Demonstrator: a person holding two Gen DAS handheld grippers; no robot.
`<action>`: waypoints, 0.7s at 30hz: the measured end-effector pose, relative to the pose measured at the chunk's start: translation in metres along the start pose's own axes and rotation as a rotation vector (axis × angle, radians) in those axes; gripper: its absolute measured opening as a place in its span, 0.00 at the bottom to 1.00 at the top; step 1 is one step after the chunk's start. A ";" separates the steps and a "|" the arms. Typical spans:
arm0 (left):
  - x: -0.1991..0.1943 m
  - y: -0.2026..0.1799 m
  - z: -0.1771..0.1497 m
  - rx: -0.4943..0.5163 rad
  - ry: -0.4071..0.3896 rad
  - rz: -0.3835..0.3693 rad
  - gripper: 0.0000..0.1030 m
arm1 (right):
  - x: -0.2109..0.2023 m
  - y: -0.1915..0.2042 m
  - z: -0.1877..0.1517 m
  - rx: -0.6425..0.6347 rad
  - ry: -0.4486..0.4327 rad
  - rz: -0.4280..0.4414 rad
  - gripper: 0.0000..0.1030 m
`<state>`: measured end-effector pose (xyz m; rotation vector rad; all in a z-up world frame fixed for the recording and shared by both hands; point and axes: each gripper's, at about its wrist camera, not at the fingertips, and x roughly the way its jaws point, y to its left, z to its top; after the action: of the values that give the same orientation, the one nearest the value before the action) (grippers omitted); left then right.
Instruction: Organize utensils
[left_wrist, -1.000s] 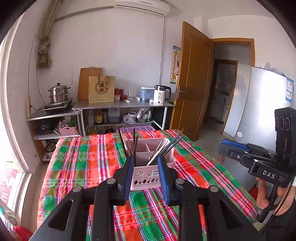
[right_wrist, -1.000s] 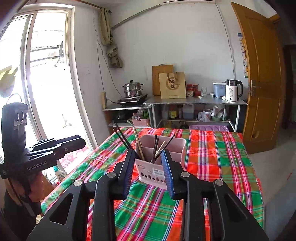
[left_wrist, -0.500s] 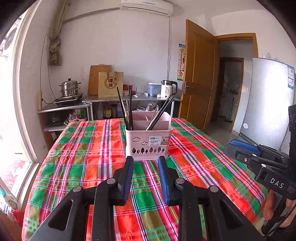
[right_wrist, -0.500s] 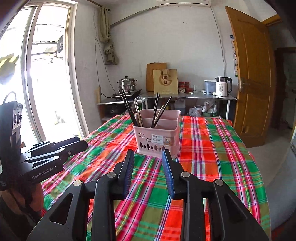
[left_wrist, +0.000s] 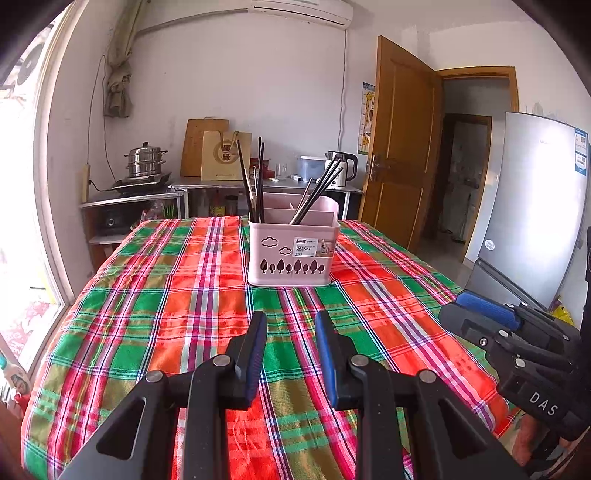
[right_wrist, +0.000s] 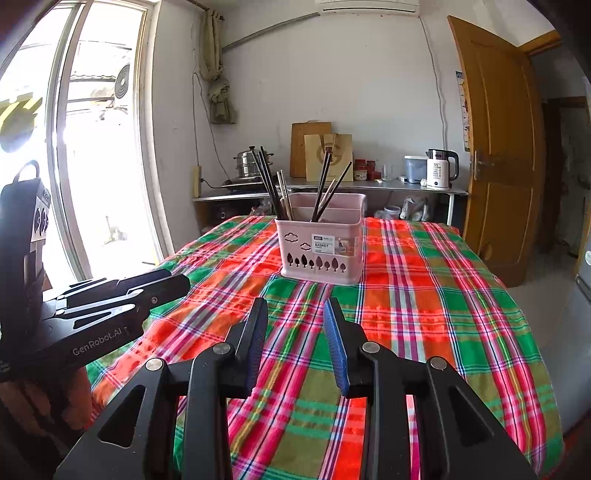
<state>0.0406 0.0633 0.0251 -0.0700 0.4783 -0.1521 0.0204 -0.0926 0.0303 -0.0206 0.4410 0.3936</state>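
Both claws are empty with jaws apart: the left claw (left_wrist: 290, 325) and right claw (right_wrist: 295, 314) hover low over the plaid tablecloth (left_wrist: 184, 295). The pink basket (left_wrist: 293, 254) stands ahead of each, well apart. Chopsticks (left_wrist: 255, 184) lean in its compartments, probably unsorted. Approach level and pinch one stick near its top.
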 end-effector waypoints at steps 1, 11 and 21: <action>0.000 0.000 -0.001 0.002 -0.003 0.006 0.26 | 0.000 0.001 0.000 -0.005 -0.001 -0.003 0.32; -0.002 -0.002 -0.004 0.014 -0.020 0.022 0.26 | 0.004 -0.001 -0.004 0.000 0.013 -0.012 0.32; 0.000 -0.005 -0.006 0.024 -0.017 0.032 0.26 | 0.005 -0.005 -0.005 0.007 0.017 -0.025 0.32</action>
<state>0.0375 0.0583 0.0199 -0.0405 0.4608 -0.1253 0.0244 -0.0956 0.0235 -0.0226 0.4589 0.3676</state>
